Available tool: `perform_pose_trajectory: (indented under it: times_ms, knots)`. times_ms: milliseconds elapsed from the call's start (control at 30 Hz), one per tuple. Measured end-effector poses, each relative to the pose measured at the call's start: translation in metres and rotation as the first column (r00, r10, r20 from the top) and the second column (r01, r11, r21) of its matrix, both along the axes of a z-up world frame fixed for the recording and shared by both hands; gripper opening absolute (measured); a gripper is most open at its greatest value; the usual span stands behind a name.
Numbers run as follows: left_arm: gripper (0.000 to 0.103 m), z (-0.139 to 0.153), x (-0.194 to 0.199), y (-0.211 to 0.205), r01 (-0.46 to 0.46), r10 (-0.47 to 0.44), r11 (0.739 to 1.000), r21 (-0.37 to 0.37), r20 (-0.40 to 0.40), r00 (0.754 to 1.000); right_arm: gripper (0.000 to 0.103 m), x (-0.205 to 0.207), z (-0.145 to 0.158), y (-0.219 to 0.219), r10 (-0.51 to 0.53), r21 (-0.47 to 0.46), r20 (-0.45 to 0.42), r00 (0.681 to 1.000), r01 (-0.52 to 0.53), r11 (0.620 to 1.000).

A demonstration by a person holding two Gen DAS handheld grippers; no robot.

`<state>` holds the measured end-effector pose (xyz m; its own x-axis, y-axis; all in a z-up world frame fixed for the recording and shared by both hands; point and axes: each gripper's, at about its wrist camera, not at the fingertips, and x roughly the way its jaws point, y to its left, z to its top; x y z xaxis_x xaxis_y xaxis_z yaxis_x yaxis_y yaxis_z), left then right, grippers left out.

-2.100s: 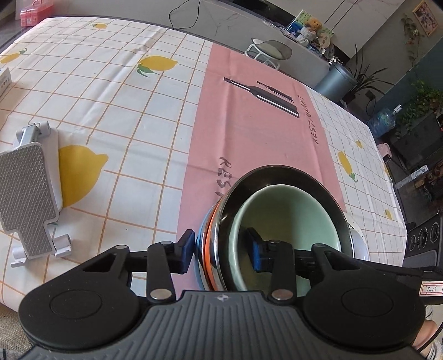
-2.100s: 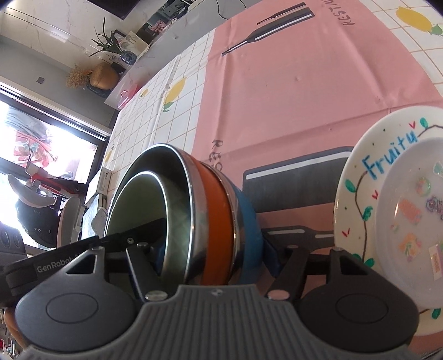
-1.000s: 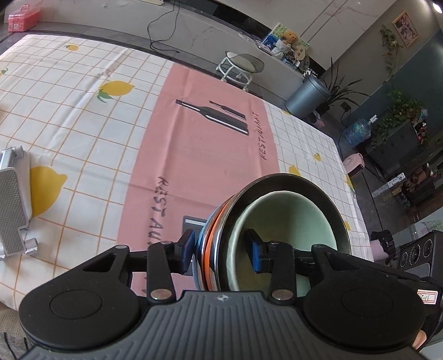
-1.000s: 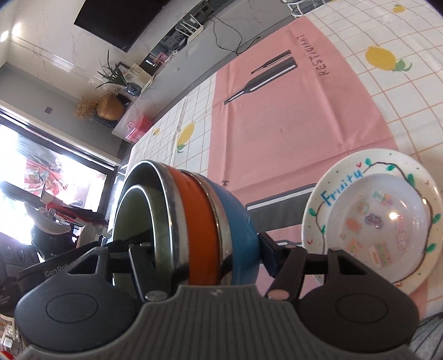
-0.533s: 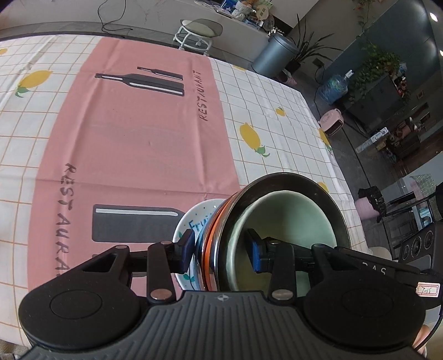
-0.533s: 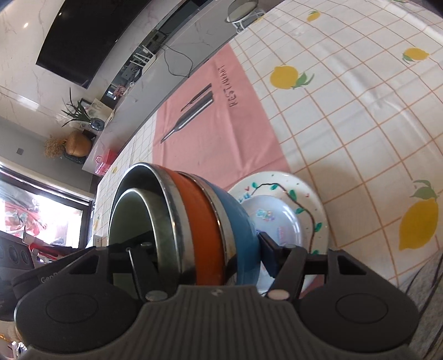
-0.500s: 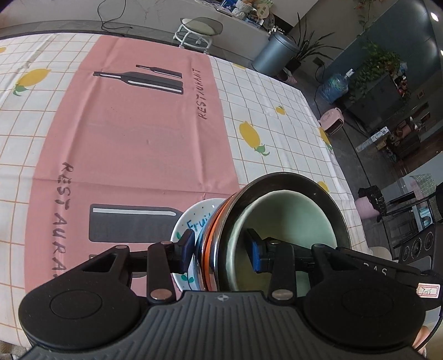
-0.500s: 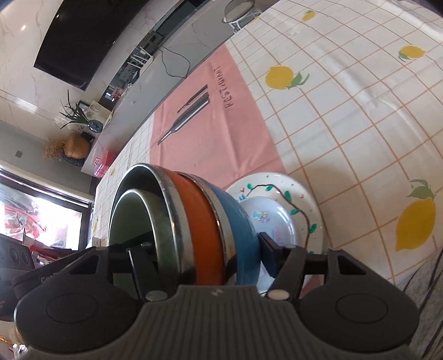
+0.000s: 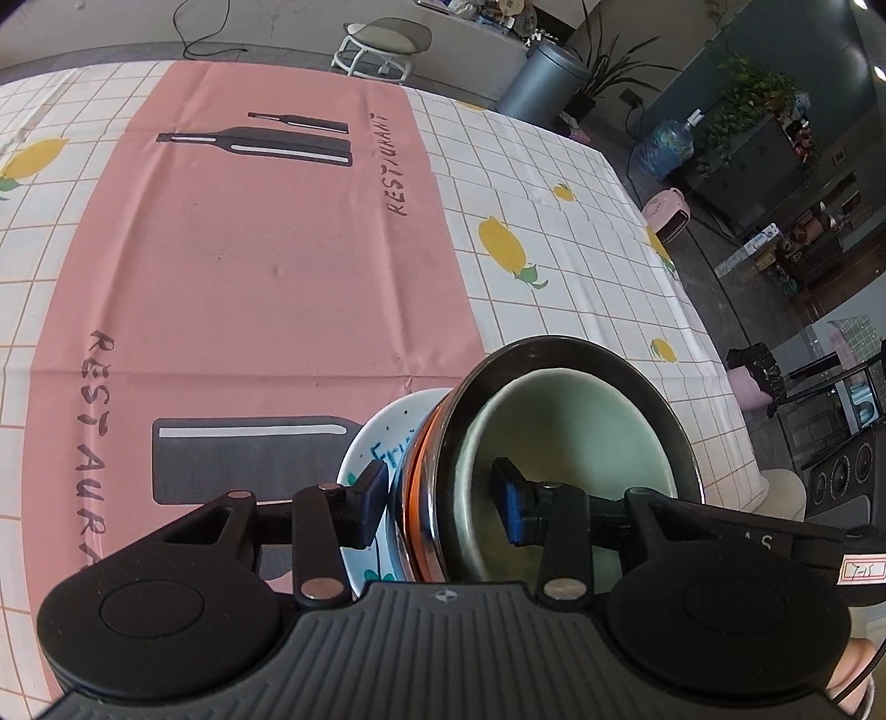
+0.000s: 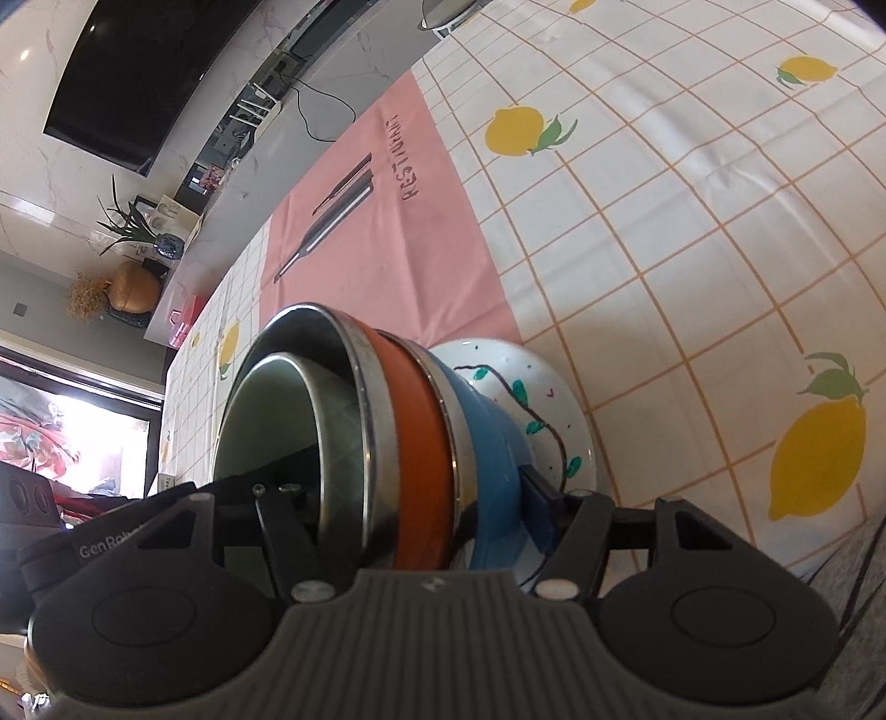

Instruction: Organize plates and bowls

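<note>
A nested stack of bowls (image 9: 559, 443), pale green inside steel, orange and blue ones, is gripped from both sides. My left gripper (image 9: 443, 498) is shut on its rim. My right gripper (image 10: 410, 509) is shut on the opposite rim of the same stack (image 10: 410, 443). The stack sits over a white "Fruity" plate (image 9: 382, 437) on the tablecloth; the plate also shows in the right wrist view (image 10: 531, 387). The blue bottom seems to touch the plate, but contact is hidden.
The table has a pink and lemon-print cloth (image 9: 249, 249). Its near edge (image 10: 830, 559) runs just right of the plate. A stool (image 9: 382, 41) and a grey bin (image 9: 542, 77) stand beyond the far edge.
Both grippers carried the bowl stack rightward across the table and down over the plate. The plate is now largely covered by the stack.
</note>
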<state>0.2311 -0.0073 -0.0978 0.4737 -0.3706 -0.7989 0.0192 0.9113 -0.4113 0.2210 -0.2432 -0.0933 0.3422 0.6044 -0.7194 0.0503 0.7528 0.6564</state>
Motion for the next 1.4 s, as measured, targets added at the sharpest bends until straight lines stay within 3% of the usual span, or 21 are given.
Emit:
perform_pose_trajectory:
  times_ms: [100, 200, 267, 333, 533, 600, 667, 733, 800, 933, 1067, 1167, 1400]
  knots:
    - [0.066, 0.008, -0.014, -0.008, -0.040, 0.024, 0.991, 0.127, 0.118, 0.993, 0.065, -0.001, 0.001, 0.002, 0.005, -0.009, 0.005, 1.000, -0.005, 1.000]
    - [0.076, 0.016, -0.032, -0.017, -0.040, -0.029, 0.964, 0.263, 0.254, 0.967, 0.079, -0.003, 0.009, 0.003, 0.026, -0.016, 0.050, 0.998, -0.025, 1.000]
    - [0.090, 0.022, -0.041, -0.016, -0.061, -0.030, 0.954, 0.292, 0.298, 0.954, 0.085, -0.006, 0.018, 0.007, 0.050, -0.055, 0.101, 0.994, -0.044, 0.998]
    - [0.092, 0.028, -0.052, -0.014, -0.089, -0.022, 0.949, 0.304, 0.344, 0.939, 0.101, -0.012, 0.033, 0.010, 0.069, -0.114, 0.181, 0.981, -0.048, 0.992]
    - [0.092, 0.053, -0.086, -0.032, -0.169, -0.047, 0.892, 0.419, 0.458, 0.888, 0.100, -0.033, 0.072, 0.012, 0.075, -0.245, 0.324, 0.943, 0.007, 0.969]
    - [0.092, 0.061, -0.096, -0.041, -0.200, -0.025, 0.884, 0.422, 0.471, 0.882, 0.100, -0.048, 0.084, 0.013, 0.087, -0.321, 0.356, 0.931, 0.034, 0.947]
    - [0.092, 0.067, -0.108, -0.045, -0.206, -0.007, 0.892, 0.401, 0.469, 0.883, 0.100, -0.070, 0.097, 0.012, 0.119, -0.405, 0.418, 0.901, 0.068, 0.912]
    - [0.092, 0.071, -0.117, -0.048, -0.210, 0.013, 0.903, 0.375, 0.464, 0.886, 0.100, -0.090, 0.105, 0.004, 0.114, -0.432, 0.470, 0.875, 0.115, 0.895]
    - [0.092, 0.074, -0.126, -0.050, -0.218, 0.043, 0.912, 0.346, 0.448, 0.893, 0.100, -0.106, 0.107, -0.005, 0.082, -0.477, 0.476, 0.876, 0.179, 0.861]
    - [0.092, 0.078, -0.139, -0.059, -0.218, 0.051, 0.917, 0.335, 0.443, 0.895, 0.100, -0.118, 0.101, -0.002, 0.151, -0.607, 0.439, 0.886, 0.169, 0.776]
    - [0.089, 0.081, -0.147, -0.068, -0.259, 0.080, 0.884, 0.388, 0.421, 0.903, 0.100, -0.129, 0.101, 0.005, 0.199, -0.603, 0.433, 0.879, 0.119, 0.789]
    - [0.089, 0.086, -0.156, -0.069, -0.280, 0.091, 0.881, 0.382, 0.442, 0.892, 0.100, -0.137, 0.105, 0.013, 0.221, -0.622, 0.450, 0.865, 0.126, 0.773]
    - [0.089, 0.089, -0.161, -0.067, -0.296, 0.118, 0.881, 0.369, 0.435, 0.893, 0.100, -0.142, 0.106, 0.015, 0.238, -0.606, 0.441, 0.865, 0.092, 0.790]
